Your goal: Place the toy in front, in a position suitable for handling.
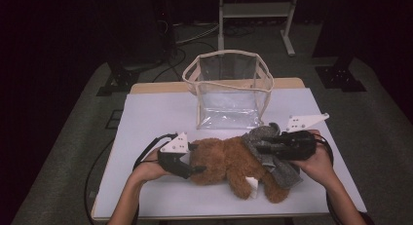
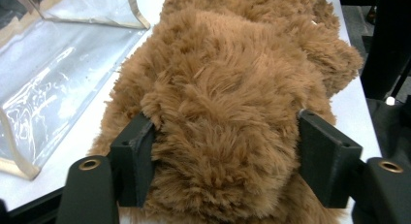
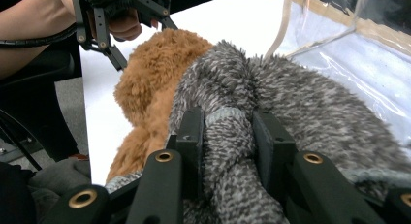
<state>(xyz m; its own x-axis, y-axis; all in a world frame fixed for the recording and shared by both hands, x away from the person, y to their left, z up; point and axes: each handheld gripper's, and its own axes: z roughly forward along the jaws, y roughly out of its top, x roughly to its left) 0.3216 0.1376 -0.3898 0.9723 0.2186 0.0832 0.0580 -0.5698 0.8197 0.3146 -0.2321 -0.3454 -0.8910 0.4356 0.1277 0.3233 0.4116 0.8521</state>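
A brown plush teddy bear (image 1: 229, 161) lies on the white table (image 1: 156, 118), with a grey knit garment (image 1: 285, 174) bunched over its right part. My left gripper (image 1: 198, 159) has its jaws on either side of the bear's left end, and the pads press into the fur (image 2: 228, 88). My right gripper (image 1: 260, 148) comes in from the right, shut on a fold of the grey knit (image 3: 300, 98), which is pinched between the two jaws. The bear's fur (image 3: 155, 73) shows beyond the knit in the right gripper view.
A clear plastic bag (image 1: 229, 88) with beige trim stands open just behind the bear, at the table's middle back. Its clear wall (image 2: 58, 64) lies close on the left in the left gripper view. Dark floor, cables and stands surround the table.
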